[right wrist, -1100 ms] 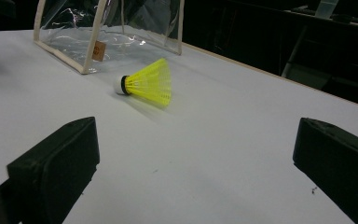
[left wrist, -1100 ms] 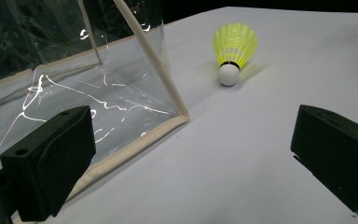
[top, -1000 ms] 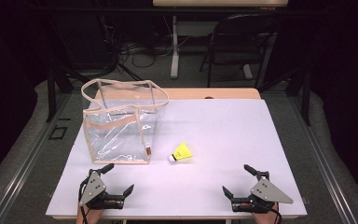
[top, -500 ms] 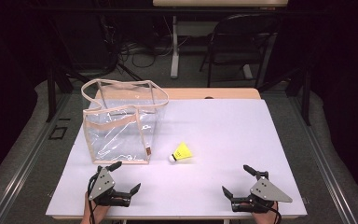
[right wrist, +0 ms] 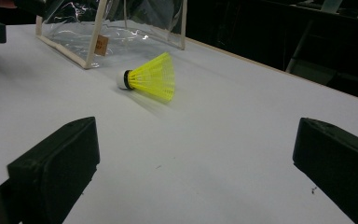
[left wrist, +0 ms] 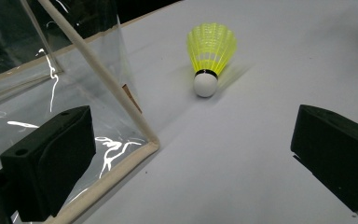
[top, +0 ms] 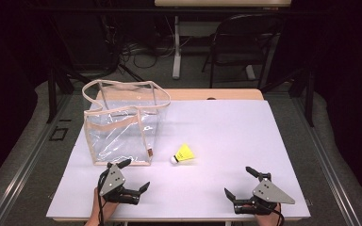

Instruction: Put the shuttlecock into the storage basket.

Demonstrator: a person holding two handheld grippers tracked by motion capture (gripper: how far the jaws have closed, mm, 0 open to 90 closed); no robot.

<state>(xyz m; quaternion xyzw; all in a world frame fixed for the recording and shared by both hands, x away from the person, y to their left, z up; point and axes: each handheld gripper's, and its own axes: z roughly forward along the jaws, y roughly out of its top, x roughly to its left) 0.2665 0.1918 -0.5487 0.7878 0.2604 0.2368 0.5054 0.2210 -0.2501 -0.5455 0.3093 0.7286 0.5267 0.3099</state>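
Note:
A yellow shuttlecock (top: 184, 154) with a white cork lies on its side on the white table (top: 226, 136), just right of a clear plastic bag (top: 122, 125) with beige trim and handles. My left gripper (top: 133, 175) is open near the front edge, just below the bag's front corner. Its own view has the shuttlecock (left wrist: 210, 58) ahead between the jaws and the bag's corner (left wrist: 150, 140) close by on the left. My right gripper (top: 241, 182) is open at the front right, empty, facing the shuttlecock (right wrist: 150, 77) and the bag (right wrist: 112, 28) behind it.
The bag stands upright at the table's left, its mouth open upward. A wooden strip (top: 226, 94) runs along the table's far edge. Beyond it are a dark chair (top: 238, 42), table legs and cables on the floor.
My left gripper has moved forward and a little right, toward the bag's front corner and the shuttlecock. The right gripper has stayed about where it was.

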